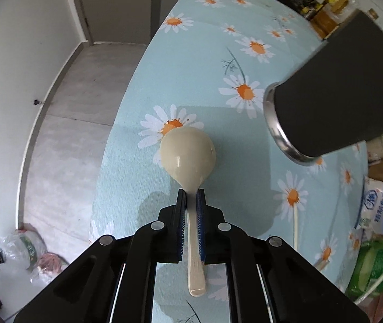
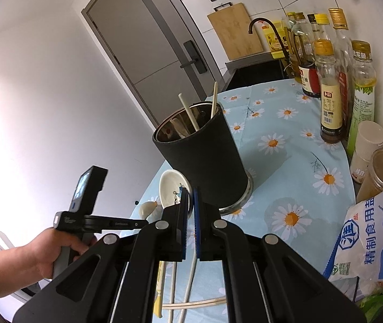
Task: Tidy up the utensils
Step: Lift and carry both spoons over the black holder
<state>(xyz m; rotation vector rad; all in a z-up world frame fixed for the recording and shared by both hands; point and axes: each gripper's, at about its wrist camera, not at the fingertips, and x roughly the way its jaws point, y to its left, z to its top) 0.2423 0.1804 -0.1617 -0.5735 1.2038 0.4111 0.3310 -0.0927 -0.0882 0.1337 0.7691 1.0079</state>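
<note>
Left wrist view: my left gripper (image 1: 191, 196) is clamped on the handle of a cream spoon (image 1: 188, 150), bowl facing down over the daisy tablecloth (image 1: 218, 53); I can't tell whether the bowl rests on the cloth. Black utensil holder (image 1: 339, 94) stands near, off to the right of it. Right wrist view shows that holder (image 2: 204, 156) upright with chopsticks (image 2: 190, 114) and other utensils already inside, a second white spoon (image 2: 171, 185) lying just beside its base, more chopsticks (image 2: 191, 305) loose on the cloth under my right gripper (image 2: 190, 207), whose jaws are together on nothing. Step in hand, I'd say: spoon picked, carry to holder. Next move calls for lifting above the rim, then handle or bowl down into the opening without knocking the sticks.
</note>
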